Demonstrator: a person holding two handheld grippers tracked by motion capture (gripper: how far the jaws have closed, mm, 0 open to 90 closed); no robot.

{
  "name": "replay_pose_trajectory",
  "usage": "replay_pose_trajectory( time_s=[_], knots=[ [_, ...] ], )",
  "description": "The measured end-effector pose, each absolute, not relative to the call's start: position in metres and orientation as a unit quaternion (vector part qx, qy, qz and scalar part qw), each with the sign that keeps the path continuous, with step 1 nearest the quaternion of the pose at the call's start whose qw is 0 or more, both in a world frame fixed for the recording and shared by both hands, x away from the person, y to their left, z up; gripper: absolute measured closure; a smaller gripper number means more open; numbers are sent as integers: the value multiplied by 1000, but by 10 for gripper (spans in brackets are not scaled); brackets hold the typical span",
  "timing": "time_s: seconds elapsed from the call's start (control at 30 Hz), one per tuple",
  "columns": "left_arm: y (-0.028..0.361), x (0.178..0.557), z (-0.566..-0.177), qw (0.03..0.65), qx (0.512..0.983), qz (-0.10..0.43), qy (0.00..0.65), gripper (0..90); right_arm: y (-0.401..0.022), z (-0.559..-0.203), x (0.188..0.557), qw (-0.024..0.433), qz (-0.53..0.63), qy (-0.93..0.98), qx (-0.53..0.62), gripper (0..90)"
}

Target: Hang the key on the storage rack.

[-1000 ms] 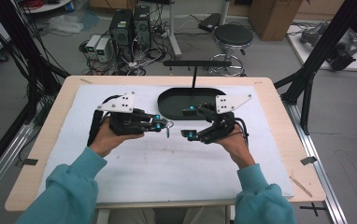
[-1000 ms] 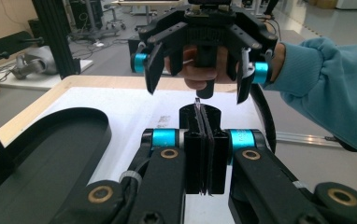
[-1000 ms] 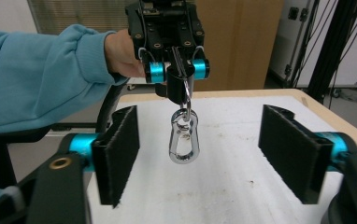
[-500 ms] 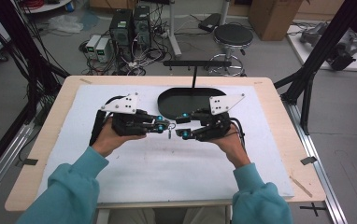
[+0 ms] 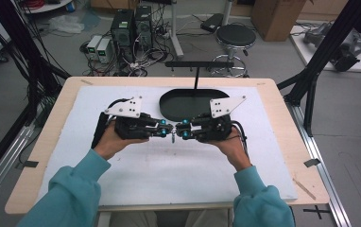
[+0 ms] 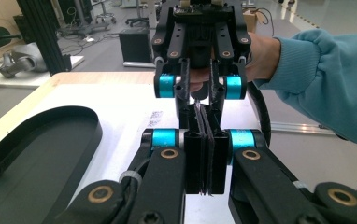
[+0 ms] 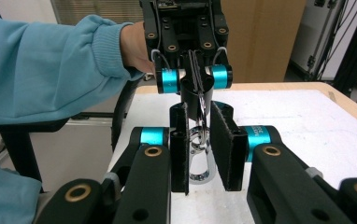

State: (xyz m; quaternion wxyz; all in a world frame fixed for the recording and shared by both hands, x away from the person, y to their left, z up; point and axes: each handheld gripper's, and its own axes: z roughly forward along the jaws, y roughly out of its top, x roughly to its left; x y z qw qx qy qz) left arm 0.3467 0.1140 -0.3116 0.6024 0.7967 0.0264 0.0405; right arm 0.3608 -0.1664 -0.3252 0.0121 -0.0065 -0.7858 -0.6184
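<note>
A silver carabiner [image 7: 199,173] hangs between the two grippers, which meet tip to tip over the middle of the white mat [image 5: 169,175]. My left gripper [image 6: 205,140] is shut on its upper end; in the right gripper view the left gripper [image 7: 196,91] faces me with the clip pinched between its pads. My right gripper [image 7: 203,149] is open, with one jaw on each side of the carabiner's body and a gap on both sides. In the high view the carabiner [image 5: 173,138] shows as a small glint between the left gripper [image 5: 167,133] and the right gripper [image 5: 180,133].
A black oval tray [image 5: 169,106] lies just behind the grippers, with a black T-shaped stand [image 5: 196,64] at its far rim. The mat covers most of the wooden table [image 5: 282,118]. Black frame posts stand at both sides.
My right gripper has swung up and left until its tips meet the left gripper's. Its jaws now straddle the carabiner. The left gripper has stayed almost still.
</note>
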Motion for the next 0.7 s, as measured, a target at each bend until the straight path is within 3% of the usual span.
replay_pose_trajectory(
  time_s=[0.13,0.27,0.7],
  knots=[
    [114,347,-312,604,796,41,26,883,-166,-326,361,16,-614,-790,-3,798],
    [113,346,-312,602,797,40,23,883,-165,-327,360,7,-613,-790,-3,875],
    [112,348,-314,606,795,31,26,863,-164,-323,358,9,-598,-801,-16,895]
  ],
)
